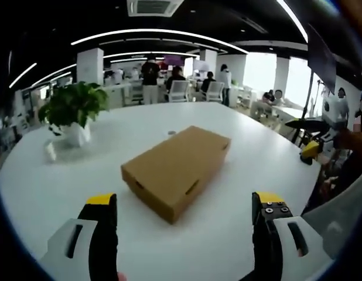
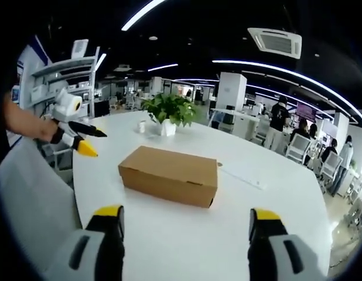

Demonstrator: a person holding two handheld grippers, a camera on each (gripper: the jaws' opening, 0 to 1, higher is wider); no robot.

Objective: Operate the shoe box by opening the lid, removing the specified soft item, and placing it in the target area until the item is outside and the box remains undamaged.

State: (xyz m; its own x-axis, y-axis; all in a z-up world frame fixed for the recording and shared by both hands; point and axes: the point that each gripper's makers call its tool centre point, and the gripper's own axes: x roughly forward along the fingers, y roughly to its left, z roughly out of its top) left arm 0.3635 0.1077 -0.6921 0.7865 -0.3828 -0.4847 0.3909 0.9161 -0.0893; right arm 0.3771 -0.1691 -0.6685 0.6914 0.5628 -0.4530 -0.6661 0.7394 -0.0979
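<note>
Lid of shoe box [image 1: 176, 170] closed, contents hidden.

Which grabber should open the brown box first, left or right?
Hard to call; I'd guess the left gripper. Both are open and off the shoe box, whose lid is shut. The left gripper view faces a corner with notched sides; the opening edge isn't clear.

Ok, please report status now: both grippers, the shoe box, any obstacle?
Left gripper open, right gripper open, both short of the box. Shoe box closed on white table. Potted plant beyond it, not in the way.
</note>
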